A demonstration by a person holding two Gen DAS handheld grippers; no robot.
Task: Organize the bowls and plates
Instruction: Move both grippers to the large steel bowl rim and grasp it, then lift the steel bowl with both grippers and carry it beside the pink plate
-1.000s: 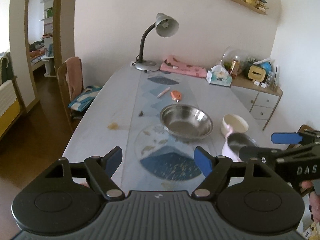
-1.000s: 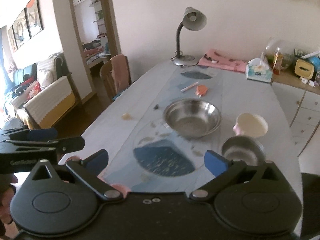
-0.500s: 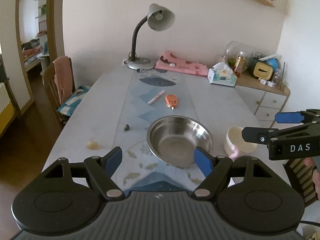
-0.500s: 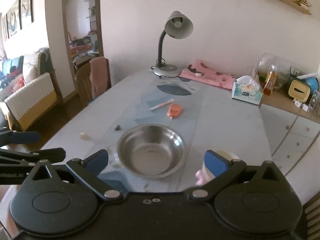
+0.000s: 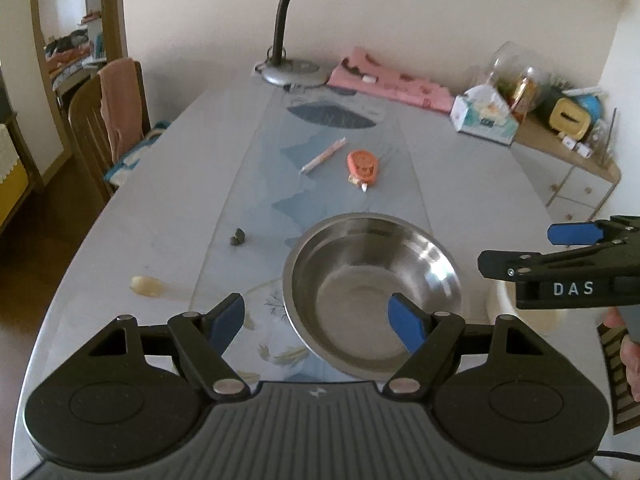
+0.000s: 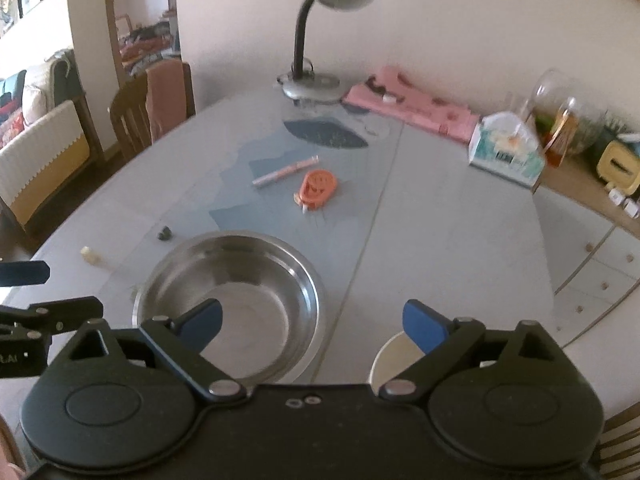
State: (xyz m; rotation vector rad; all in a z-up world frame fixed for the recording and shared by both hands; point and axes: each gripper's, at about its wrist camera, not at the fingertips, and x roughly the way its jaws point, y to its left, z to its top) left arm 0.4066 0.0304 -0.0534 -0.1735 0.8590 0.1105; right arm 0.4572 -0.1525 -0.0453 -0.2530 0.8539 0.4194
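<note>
A large steel bowl [image 5: 372, 288] [image 6: 228, 304] stands empty on the table runner, close under both grippers. My left gripper [image 5: 316, 318] hovers open over the bowl's left rim and holds nothing. My right gripper [image 6: 312, 322] is open with its jaws closing. The bowl's right rim lies below the gap, and the pads touch nothing. A cream cup [image 6: 394, 354] [image 5: 500, 300] sits right of the bowl, partly hidden under the right finger. In each wrist view the other gripper [image 5: 532, 248] [image 6: 40, 292] pokes in from the side.
Beyond the bowl lie an orange tape dispenser [image 5: 362, 166], a pink pen [image 5: 322, 156] and a small dark lump [image 5: 239, 236]. A desk lamp [image 5: 292, 72], pink cloth [image 5: 388, 80] and tissue box [image 5: 484, 120] stand at the far end. A chair [image 5: 108, 120] is on the left.
Both grippers have moved forward and down over the table, so the steel bowl is now close beneath them. The small steel bowl has dropped out of view. The right jaws have narrowed slightly.
</note>
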